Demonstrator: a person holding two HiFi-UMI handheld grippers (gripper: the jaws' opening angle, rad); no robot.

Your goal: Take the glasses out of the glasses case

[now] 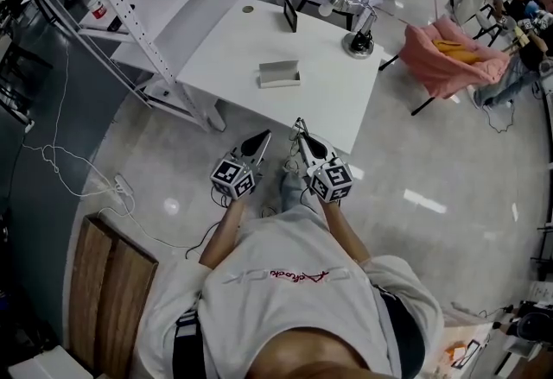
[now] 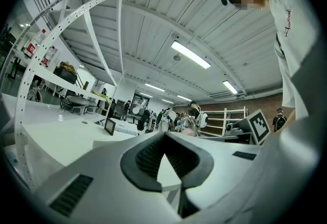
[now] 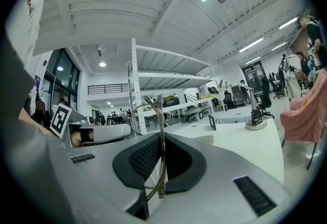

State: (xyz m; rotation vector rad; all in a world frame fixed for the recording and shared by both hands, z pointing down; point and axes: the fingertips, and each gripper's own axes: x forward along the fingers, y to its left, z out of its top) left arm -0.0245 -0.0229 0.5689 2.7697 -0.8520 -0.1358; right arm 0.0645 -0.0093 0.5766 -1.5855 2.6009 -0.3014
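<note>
R hand-held gripper (image 1: pixel 304 144) clamped on glasses (image 3: pixel 162 116), frame upright | L hand-held gripper (image 1: pixel 257 144) closed, empty | case (image 1: pixel 279 74) ahead on surface (image 1: pixel 242 41), well apart

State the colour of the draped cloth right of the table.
The cloth is pink; head view shows it best.

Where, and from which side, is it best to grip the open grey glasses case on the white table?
Grip the raised lid of the open grey rectangular glasses case. It seems to stand upright along the far side as a thin wall, so jaws coming from above could pinch its top edge. The low base lies flat on the white table.
</note>
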